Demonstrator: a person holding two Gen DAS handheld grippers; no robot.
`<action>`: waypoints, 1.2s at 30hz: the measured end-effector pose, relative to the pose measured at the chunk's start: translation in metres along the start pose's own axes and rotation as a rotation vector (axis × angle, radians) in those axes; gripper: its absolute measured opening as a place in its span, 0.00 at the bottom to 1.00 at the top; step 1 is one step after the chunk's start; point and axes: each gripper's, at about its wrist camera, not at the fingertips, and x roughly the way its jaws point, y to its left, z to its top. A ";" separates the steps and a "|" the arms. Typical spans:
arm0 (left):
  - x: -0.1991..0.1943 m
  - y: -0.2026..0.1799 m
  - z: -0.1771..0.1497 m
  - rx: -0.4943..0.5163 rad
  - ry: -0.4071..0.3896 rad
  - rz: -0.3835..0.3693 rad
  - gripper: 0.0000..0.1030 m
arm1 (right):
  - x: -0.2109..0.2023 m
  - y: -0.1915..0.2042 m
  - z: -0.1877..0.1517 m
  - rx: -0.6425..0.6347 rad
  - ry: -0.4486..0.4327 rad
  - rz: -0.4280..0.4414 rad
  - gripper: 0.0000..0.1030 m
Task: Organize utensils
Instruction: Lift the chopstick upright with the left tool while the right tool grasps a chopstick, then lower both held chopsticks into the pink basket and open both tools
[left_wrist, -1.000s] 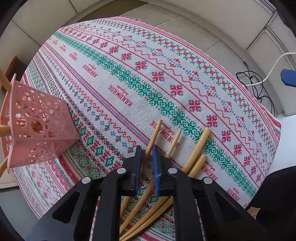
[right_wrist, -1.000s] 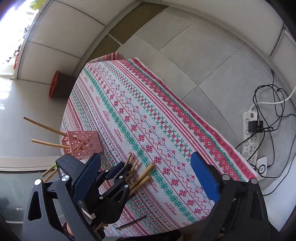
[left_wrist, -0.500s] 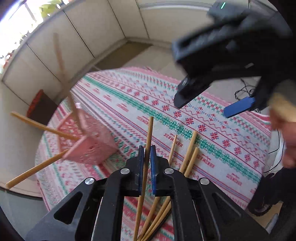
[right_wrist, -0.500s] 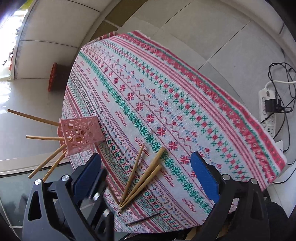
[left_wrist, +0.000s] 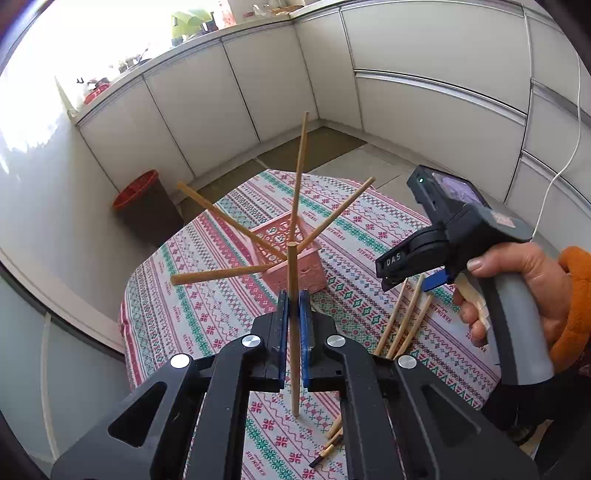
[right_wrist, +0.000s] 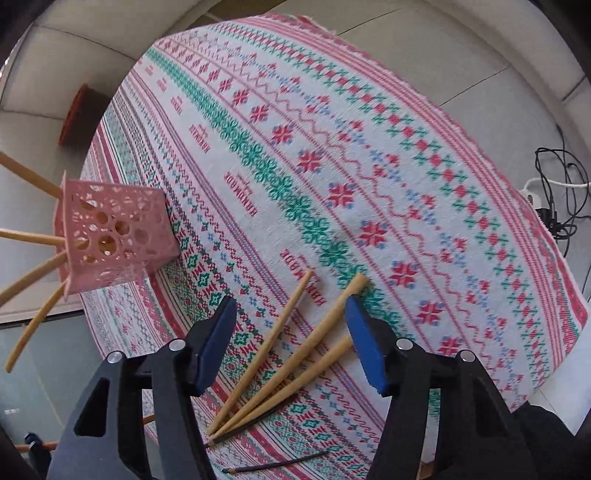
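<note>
White letters "DAS" stand on the black front housing of the right gripper (left_wrist: 436, 282), seen from the left wrist view. Red woven word "HANDMADE" repeats in rows along the white cotton tablecloth with red and green cross-stitch bands (right_wrist: 369, 155), readable upside down or sideways in the right wrist view and near the cloth's edges in the left wrist view (left_wrist: 192, 332). Small script under each word too tiny to read.
</note>
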 end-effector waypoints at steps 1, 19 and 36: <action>-0.001 0.002 -0.001 -0.009 -0.002 -0.001 0.05 | 0.005 0.004 -0.001 -0.005 0.010 -0.014 0.54; -0.013 0.032 -0.003 -0.084 -0.027 0.002 0.05 | -0.018 -0.025 0.013 0.010 -0.124 0.033 0.07; -0.051 0.047 0.002 -0.189 -0.136 -0.135 0.05 | -0.177 -0.027 -0.002 -0.156 -0.415 0.152 0.07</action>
